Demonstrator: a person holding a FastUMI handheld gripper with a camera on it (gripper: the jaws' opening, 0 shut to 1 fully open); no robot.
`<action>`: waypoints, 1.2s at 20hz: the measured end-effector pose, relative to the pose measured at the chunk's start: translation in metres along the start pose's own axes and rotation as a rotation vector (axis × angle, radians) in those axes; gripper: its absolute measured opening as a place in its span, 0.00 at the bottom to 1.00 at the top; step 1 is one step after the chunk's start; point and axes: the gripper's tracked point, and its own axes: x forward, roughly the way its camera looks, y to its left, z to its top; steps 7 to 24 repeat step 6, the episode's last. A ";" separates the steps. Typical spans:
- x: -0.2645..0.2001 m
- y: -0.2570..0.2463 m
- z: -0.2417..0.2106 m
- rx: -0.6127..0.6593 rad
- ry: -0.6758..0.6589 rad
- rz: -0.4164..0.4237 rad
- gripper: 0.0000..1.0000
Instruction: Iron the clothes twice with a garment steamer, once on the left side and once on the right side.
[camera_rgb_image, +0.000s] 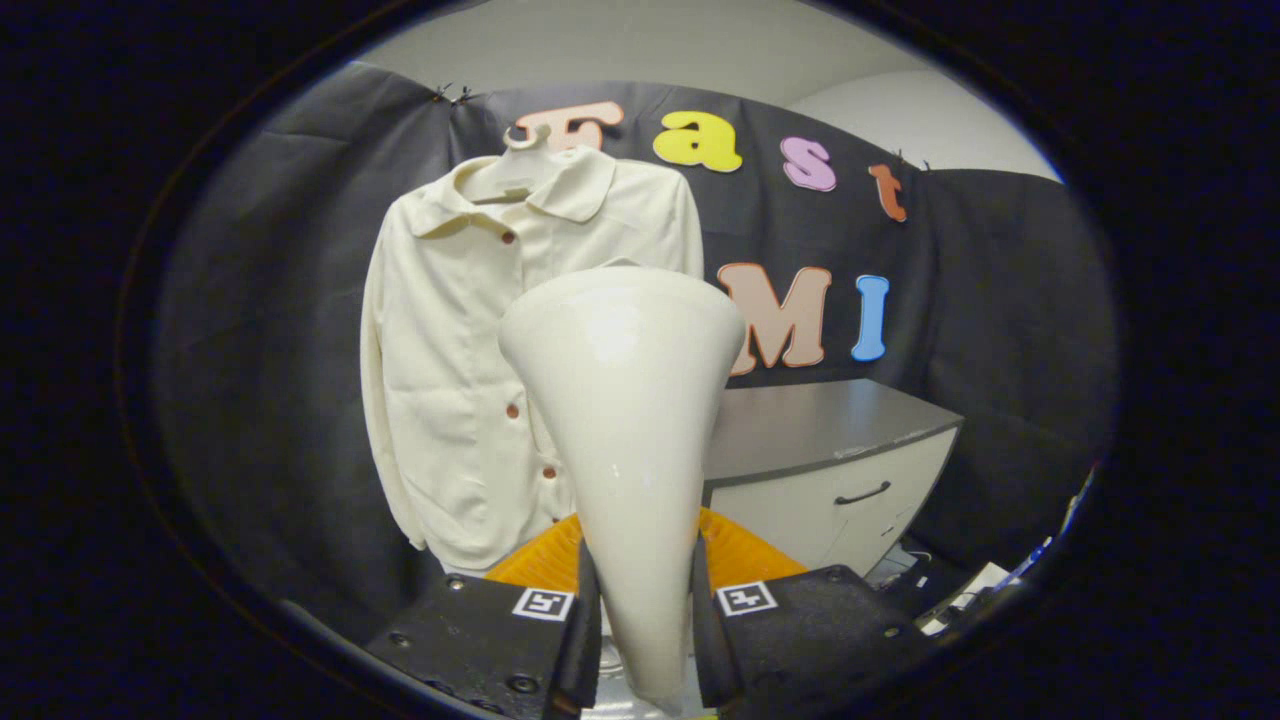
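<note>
From my remote station I saw the claw (645, 640) closed narrowly on the garment steamer (625, 440), both fingers (585, 630) pressing the slim lower handle from either side, with square printed markers on their upper faces. The steamer was a smooth, glossy cream plastic cone that widened upward into a rounded, flat-topped head, standing upright between the fingers and rising ahead of them. Behind its base showed a ribbed orange surface (740, 550), its nature unclear to me. Beyond the steamer, a cream shirt (450, 350) hung on a pale plastic hanger (520, 150) against the booth's black cloth wall (260, 300); the fabric looked soft and matte, with a rounded collar, long sleeves hanging at the sides and small reddish-brown buttons (512, 410) down the front placket. The steamer's head overlapped the shirt's right-hand part from my vantage, though I could not tell whether it touched the cloth. To the right of the shirt stood a table (830, 420) with a dark grey matte top over a white drawer front with a dark curved handle (862, 493).
</note>
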 end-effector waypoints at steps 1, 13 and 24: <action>-0.005 -0.006 0.003 0.003 -0.027 0.005 0.38; -0.021 -0.030 0.017 -0.021 -0.102 0.015 0.38; -0.021 -0.030 0.017 -0.021 -0.102 0.015 0.38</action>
